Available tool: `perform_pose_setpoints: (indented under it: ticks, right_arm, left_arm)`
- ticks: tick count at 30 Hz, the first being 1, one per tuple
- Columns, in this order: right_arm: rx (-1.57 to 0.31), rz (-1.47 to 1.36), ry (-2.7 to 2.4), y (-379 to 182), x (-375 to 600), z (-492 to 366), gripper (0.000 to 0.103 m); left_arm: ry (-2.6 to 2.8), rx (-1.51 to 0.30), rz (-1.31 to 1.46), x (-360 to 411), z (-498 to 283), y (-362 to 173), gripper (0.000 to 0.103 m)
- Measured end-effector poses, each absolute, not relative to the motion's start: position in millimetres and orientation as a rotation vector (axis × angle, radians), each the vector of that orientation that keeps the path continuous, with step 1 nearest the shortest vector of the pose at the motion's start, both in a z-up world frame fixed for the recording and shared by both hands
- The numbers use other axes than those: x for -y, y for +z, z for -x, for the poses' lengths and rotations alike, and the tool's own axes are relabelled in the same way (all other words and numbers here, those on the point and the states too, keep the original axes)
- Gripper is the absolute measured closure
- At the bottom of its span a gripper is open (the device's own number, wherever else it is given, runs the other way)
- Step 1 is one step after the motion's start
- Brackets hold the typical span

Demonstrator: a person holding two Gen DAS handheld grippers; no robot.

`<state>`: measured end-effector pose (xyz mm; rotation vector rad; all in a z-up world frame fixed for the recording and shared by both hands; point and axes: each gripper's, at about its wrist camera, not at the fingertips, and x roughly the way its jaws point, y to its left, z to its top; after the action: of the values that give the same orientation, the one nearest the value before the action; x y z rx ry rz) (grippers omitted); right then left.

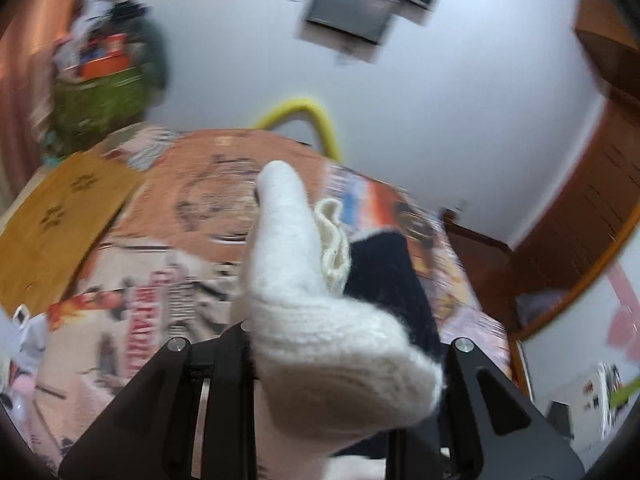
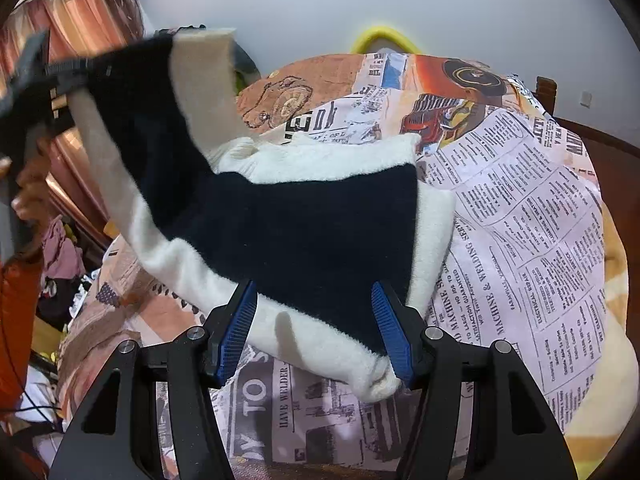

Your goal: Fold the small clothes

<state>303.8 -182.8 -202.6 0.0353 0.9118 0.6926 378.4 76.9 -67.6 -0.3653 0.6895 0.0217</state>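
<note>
A small white and dark navy knit sweater point(image 2: 312, 216) lies on a bed covered with a newspaper-print sheet point(image 2: 520, 208). My left gripper point(image 2: 60, 76) is shut on one end of the sweater and holds it lifted at the upper left of the right wrist view. In the left wrist view the white knit point(image 1: 320, 320) drapes over my left gripper point(image 1: 316, 344) and hides its fingertips. My right gripper point(image 2: 316, 328) is open, its blue-padded fingers point(image 2: 240, 324) on either side of the sweater's near white hem, not clamped on it.
A yellow curved bar point(image 2: 384, 36) stands behind the bed's far edge. A pink curtain point(image 2: 80, 12) hangs at the left. A pile of clothes point(image 2: 60, 256) lies at the left below the bed. A wooden door point(image 1: 580, 220) is at the right.
</note>
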Motion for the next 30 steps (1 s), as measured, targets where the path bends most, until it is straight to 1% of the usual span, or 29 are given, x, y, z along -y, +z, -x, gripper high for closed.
perform_pose_setpoints:
  ticks: [6,12,16,21,30]
  right_arm:
    - [-0.872,-0.071,0.668,-190,203,-308,0.047]
    - [-0.878,-0.104,0.647,-185,219,-330,0.047]
    - [-0.875,-0.093,0.637,-182,220,-355,0.047]
    - [-0.902,-0.065,0.624,-186,209,-385,0.047]
    - [-0.781,-0.027,0.444,-171,226,-397,0.047]
  left_arm:
    - [-0.125,-0.750,0.259,10,-402,-71,0.080]
    - [-0.219,-0.822,0.173,58,-396,-92,0.080]
    - [-0.263,-0.898,0.156,71,-397,-114,0.079]
    - [-0.323,-0.979,0.211,73,-394,-132,0.076]
    - [-0.391,-1.025,0.143,87,-379,-150,0.074]
